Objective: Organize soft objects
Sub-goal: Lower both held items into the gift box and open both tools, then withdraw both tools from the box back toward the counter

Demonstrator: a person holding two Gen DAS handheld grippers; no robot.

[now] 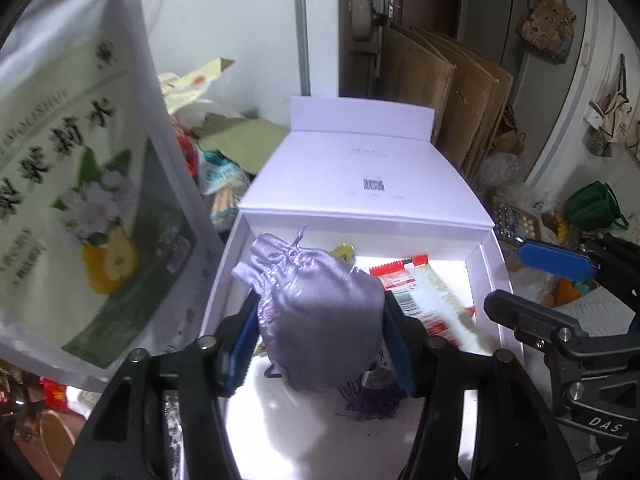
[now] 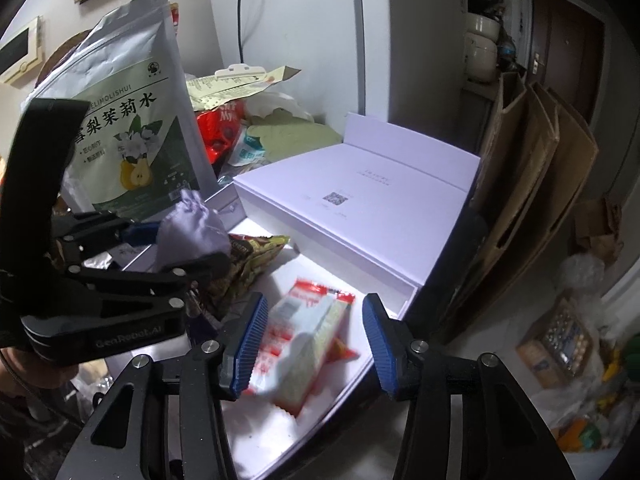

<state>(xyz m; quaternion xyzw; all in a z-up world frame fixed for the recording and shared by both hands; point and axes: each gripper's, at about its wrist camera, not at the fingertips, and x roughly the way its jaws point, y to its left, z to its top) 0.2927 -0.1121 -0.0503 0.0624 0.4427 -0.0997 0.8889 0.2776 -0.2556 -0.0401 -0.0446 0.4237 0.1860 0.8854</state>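
Left gripper (image 1: 320,308): closed partway on a lilac satin pouch (image 1: 320,280), both blue pads (image 1: 394,332) against its sides. Pouch gathered neck pointed away from the tool, drawstring end up and forward. Below the pads, hanging from the pouch, a purple tassel (image 1: 372,398), down on the white floor of an open white box (image 1: 486,276). Seen from the right wrist, same left gripper (image 2: 186,248) off to the left of the right tool, pouch (image 2: 192,232) bulging out between its two fingers.

Right gripper (image 2: 314,320): jaws at a moderate width, nothing clamped. Between and just beneath its pads, inside the box (image 2: 404,304), a red-and-white packet (image 2: 304,344), blurred; close to or touching the left pad, clear of the right one. From the left wrist, right gripper (image 1: 532,280) to the right of the left tool, over the box's right wall, and the packet (image 1: 424,300) just right of the pouch.

Ahead of the left gripper, past the pouch: a green-and-yellow snack bag (image 1: 344,250), mostly hidden; in the right view (image 2: 248,256) crumpled, just beside the left tool. Further ahead of both tools, the folded-back box lid (image 1: 360,168), lying flat, small code printed on it. To the left of the left gripper, a tall standing bag with pear and flower print (image 1: 80,200). Ahead and to the right, flattened cardboard (image 1: 460,100) leaned upright.
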